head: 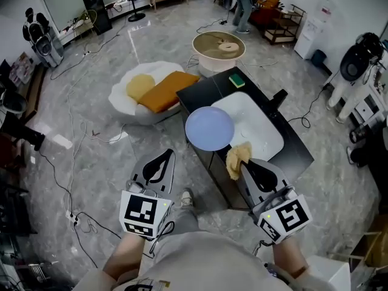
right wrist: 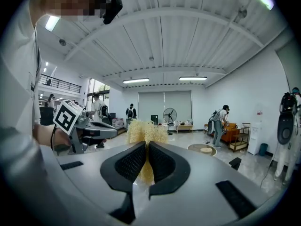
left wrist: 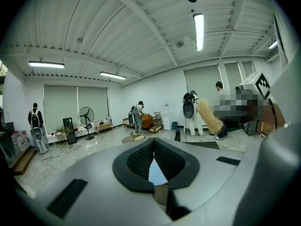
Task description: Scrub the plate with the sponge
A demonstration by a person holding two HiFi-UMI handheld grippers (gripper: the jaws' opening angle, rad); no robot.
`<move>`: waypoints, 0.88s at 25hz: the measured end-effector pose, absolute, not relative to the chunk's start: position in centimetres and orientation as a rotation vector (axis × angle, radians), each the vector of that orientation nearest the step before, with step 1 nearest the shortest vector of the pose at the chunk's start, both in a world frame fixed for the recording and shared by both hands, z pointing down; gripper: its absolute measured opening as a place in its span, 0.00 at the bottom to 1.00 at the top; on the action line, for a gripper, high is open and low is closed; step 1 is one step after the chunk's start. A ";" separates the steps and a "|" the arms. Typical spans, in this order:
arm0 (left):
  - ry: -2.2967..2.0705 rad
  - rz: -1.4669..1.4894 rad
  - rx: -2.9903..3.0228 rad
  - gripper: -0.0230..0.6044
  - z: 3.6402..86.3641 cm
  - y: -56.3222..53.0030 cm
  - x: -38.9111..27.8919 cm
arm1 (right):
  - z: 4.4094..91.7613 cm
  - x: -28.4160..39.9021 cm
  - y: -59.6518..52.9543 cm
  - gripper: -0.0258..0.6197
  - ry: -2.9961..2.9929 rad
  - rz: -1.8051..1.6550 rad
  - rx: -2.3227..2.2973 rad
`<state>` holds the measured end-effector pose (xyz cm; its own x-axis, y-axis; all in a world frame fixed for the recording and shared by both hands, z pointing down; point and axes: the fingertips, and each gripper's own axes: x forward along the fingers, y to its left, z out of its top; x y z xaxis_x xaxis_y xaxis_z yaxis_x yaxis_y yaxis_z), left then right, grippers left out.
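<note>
A pale blue plate (head: 209, 128) lies over the near left corner of the white sink (head: 257, 126) in a black counter. My right gripper (head: 245, 162) is shut on a yellow fibrous sponge (head: 237, 157), which it holds just in front of the plate's near edge. In the right gripper view the sponge (right wrist: 145, 132) sticks up past the closed jaws of the right gripper (right wrist: 146, 150). My left gripper (head: 166, 156) hovers left of the plate and apart from it. Its jaws are shut in the left gripper view (left wrist: 153, 144), with only a pale blue sliver showing through the gap.
A green sponge (head: 236, 80) lies on the black counter (head: 203, 90) behind the sink, by a dark faucet (head: 278, 97). A white cushion seat with an orange pad (head: 163, 91) sits on the floor to the left. Cables cross the floor, and a person (head: 242, 5) stands far back.
</note>
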<state>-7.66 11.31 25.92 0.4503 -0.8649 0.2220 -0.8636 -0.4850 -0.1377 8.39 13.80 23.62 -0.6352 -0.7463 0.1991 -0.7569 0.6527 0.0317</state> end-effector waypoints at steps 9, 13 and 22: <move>1.502 -0.548 -2.842 0.07 31.6 -0.4 -10.3 | 29.2 4.0 2.0 0.11 -2.527 0.197 1.217; 1.472 -0.674 -2.930 0.07 35.7 -4.0 -11.1 | 32.6 2.1 -1.7 0.11 -2.439 0.255 1.180; 1.380 -0.917 -3.160 0.23 44.1 -6.8 -11.0 | 41.0 0.3 -5.9 0.11 -2.295 0.388 1.087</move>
<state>-10.98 -6.84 44.14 0.5881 -0.5482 0.5947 -0.7607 -0.6247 0.1763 0.29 -5.91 41.02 -0.5108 -0.6137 0.6020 -0.7775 0.6287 -0.0187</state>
